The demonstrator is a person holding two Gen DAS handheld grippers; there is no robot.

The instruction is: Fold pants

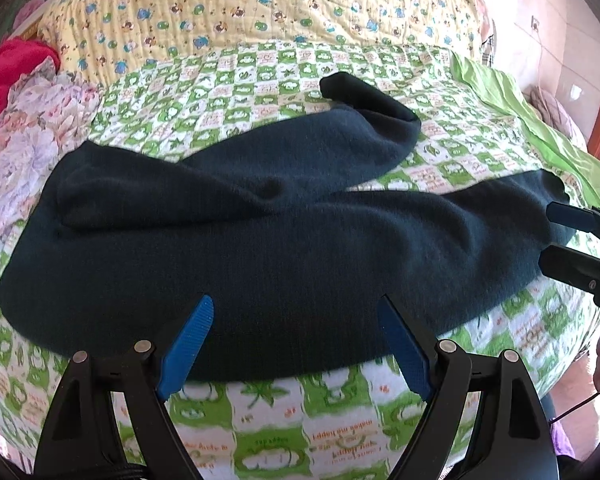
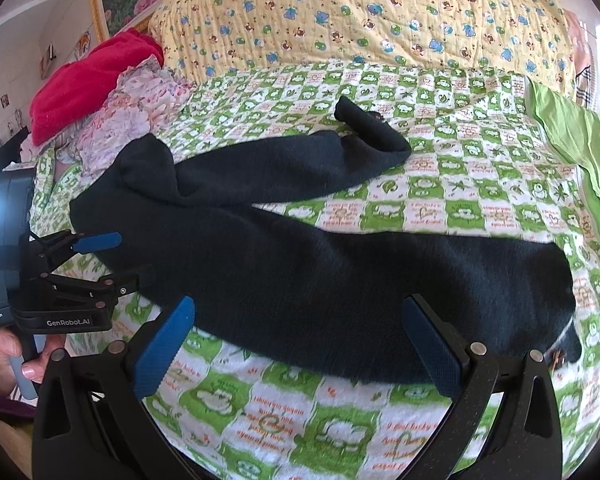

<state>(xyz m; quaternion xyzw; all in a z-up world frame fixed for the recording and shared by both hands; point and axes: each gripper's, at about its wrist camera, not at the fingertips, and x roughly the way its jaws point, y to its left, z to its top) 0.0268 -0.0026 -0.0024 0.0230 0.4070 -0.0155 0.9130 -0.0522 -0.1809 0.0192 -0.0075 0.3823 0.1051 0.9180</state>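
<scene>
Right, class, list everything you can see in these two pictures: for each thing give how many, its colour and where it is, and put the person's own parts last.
Pants: one, dark navy, spread across the checked blanket, far leg's end curled back.
Checked blanket: one, green and white, under the pants.
Quilt: one, yellow with small animal prints, behind the blanket.
Floral cloth: one, pink and white, bunched at the left.
Red cloth: one, red, piled on the floral cloth.
Green sheet: one, lime, at the right edge.
Left gripper: one, black with blue pads, jaws open by the pants' near edge.
Right gripper: one, black with blue pads, jaws open by the pants' near edge.
Hand: one, holding the left gripper's handle.
</scene>
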